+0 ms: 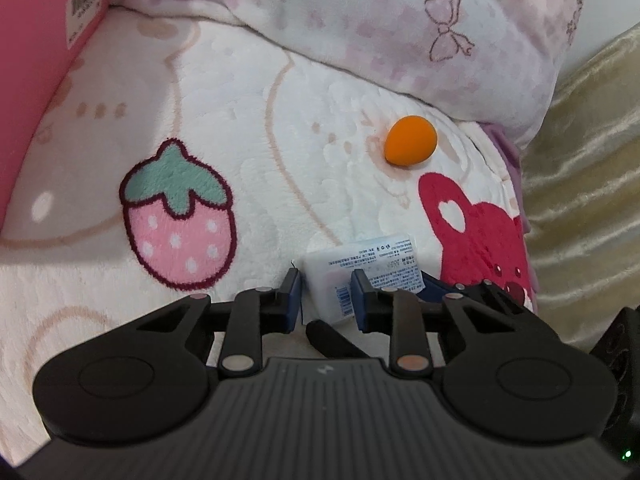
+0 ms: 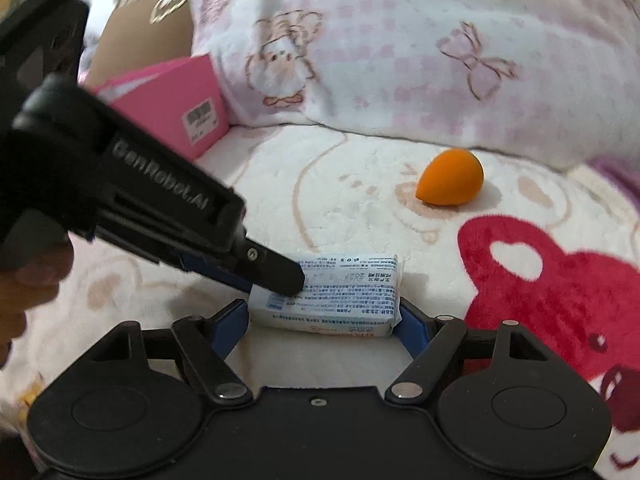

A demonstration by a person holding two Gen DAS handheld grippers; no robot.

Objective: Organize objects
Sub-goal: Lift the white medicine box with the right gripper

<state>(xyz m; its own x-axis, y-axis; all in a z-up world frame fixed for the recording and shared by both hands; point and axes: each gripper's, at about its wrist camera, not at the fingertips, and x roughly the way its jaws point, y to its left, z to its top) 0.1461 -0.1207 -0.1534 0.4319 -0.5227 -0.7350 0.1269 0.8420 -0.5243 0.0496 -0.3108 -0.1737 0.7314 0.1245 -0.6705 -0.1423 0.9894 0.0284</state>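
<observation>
A small white packet with printed text lies on the fleece blanket. My left gripper is shut on its near end, one pad on each side. In the right wrist view the packet lies crosswise between the blue pads of my right gripper, which meet its two short ends. The left gripper's upper finger comes in from the left and rests on the packet's top. An orange egg-shaped sponge lies loose farther back, apart from both grippers.
A pink box with a barcode label stands at the back left. A puffy pink-and-white quilt is piled behind the sponge. A gold fabric runs along the right. A hand holds the left gripper.
</observation>
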